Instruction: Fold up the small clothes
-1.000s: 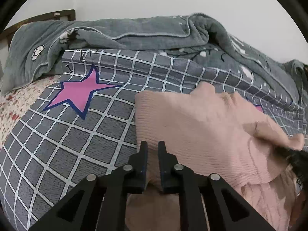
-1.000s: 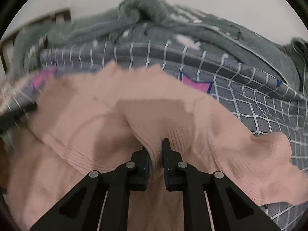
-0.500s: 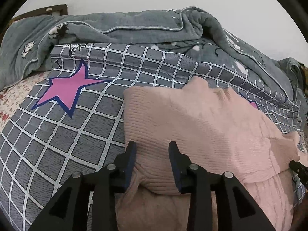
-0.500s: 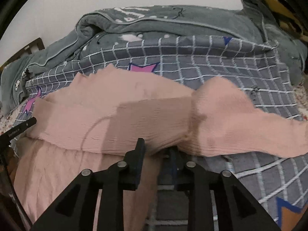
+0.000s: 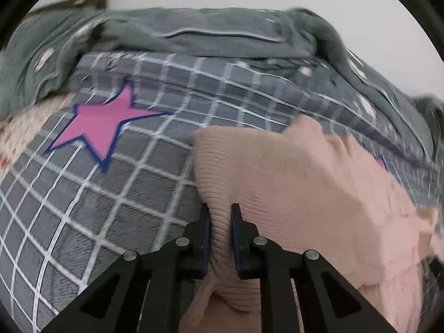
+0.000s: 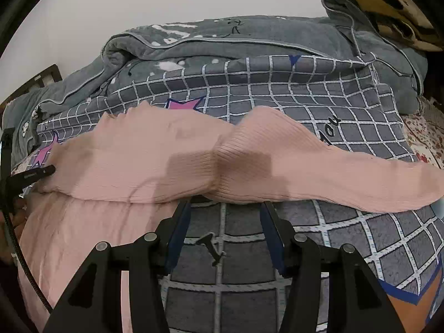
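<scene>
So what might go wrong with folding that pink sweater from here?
Only the left gripper pinches the pink sweater; the right gripper is open with nothing between its fingers. A one-sided pull could drag the fold crooked. The sleeve trails out over the checked blanket and may stay sticking out of the fold. The blanket looks soft and rumpled, so it could bunch up with the sweater.

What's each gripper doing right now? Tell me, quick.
Left gripper: shut on the pink sweater.
Right gripper: open, holding nothing.
</scene>
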`<action>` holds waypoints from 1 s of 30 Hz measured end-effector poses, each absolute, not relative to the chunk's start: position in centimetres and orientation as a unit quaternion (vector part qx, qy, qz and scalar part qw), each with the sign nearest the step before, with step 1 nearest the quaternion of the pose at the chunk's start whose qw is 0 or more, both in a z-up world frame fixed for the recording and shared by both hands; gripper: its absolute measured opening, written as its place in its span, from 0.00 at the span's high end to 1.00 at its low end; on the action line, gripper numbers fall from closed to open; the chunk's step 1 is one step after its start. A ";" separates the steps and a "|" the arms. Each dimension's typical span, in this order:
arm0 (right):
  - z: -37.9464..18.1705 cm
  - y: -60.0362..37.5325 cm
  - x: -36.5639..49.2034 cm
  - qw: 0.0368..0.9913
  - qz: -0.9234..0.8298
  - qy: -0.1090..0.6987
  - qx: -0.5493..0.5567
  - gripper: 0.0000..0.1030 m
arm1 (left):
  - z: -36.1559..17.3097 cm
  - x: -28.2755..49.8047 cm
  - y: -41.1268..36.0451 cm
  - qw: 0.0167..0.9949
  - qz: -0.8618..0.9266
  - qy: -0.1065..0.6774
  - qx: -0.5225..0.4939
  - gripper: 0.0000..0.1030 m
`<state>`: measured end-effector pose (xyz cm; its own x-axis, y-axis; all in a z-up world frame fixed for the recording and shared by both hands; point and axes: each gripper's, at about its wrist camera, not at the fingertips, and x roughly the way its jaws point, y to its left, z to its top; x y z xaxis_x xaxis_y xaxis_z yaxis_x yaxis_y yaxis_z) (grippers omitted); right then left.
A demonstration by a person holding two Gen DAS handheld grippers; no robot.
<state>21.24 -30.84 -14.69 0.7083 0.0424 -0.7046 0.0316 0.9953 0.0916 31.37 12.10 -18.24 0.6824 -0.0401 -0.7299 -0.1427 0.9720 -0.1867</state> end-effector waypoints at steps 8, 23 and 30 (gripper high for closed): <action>-14.6 -32.6 20.3 0.926 -0.008 0.375 0.046 0.50 | -18.7 31.0 13.3 0.908 0.022 0.393 -0.142 0.87; -13.6 -29.1 18.0 0.930 0.059 0.361 0.038 0.50 | -17.8 28.8 15.4 0.912 0.028 0.376 -0.160 0.69; -14.8 -26.0 12.4 0.917 0.097 0.386 0.035 0.49 | -17.8 25.8 14.7 0.912 0.019 0.394 -0.110 0.69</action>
